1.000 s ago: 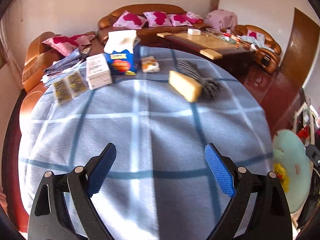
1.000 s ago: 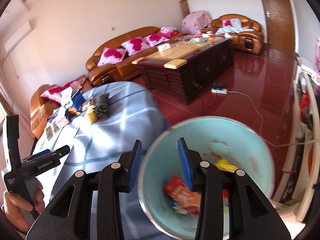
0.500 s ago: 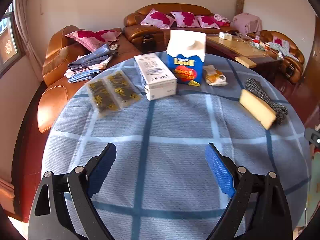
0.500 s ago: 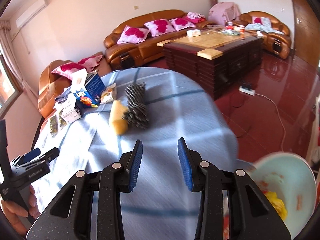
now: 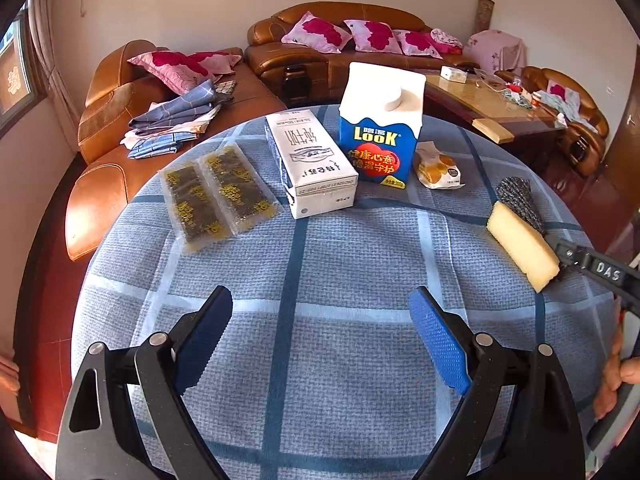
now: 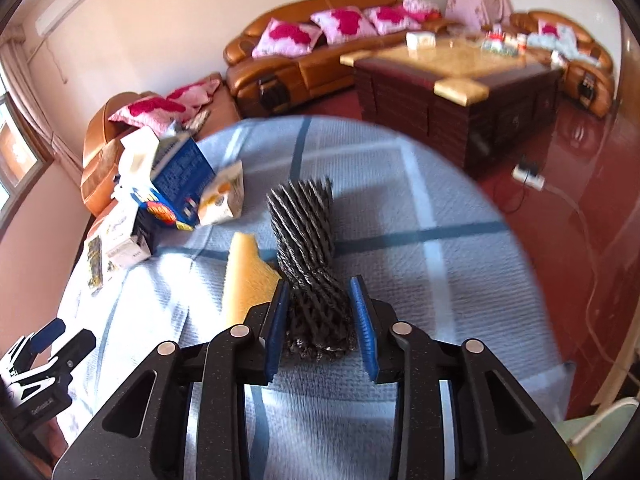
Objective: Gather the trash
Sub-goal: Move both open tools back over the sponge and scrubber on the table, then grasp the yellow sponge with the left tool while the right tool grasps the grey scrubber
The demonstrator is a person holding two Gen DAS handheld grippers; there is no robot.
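The right gripper (image 6: 319,312) has come away from the trash bin (image 6: 592,428) and moved over to the black foam net (image 6: 306,232). A second ago it was above the bin, and now its blue pads sit one on each side of the near end of the net. The pads are partly spread and look very close to the net, but I cannot tell if they squeeze it yet. I think this means the net is the next bit of trash to pick up, and the next step is to close on it. The net is dark and full of little holes, looks soft and squashy, and lies flat on the blue checked bench (image 6: 420,208), touching a yellow sponge (image 6: 244,276). The left gripper (image 5: 320,336) has swung round too; it hangs over the bench spread wide and holds nothing. Farther off sit a blue LOOK carton (image 5: 380,128), a white milk box (image 5: 312,160), a small snack packet (image 5: 438,166) and two seaweed packets (image 5: 216,192).
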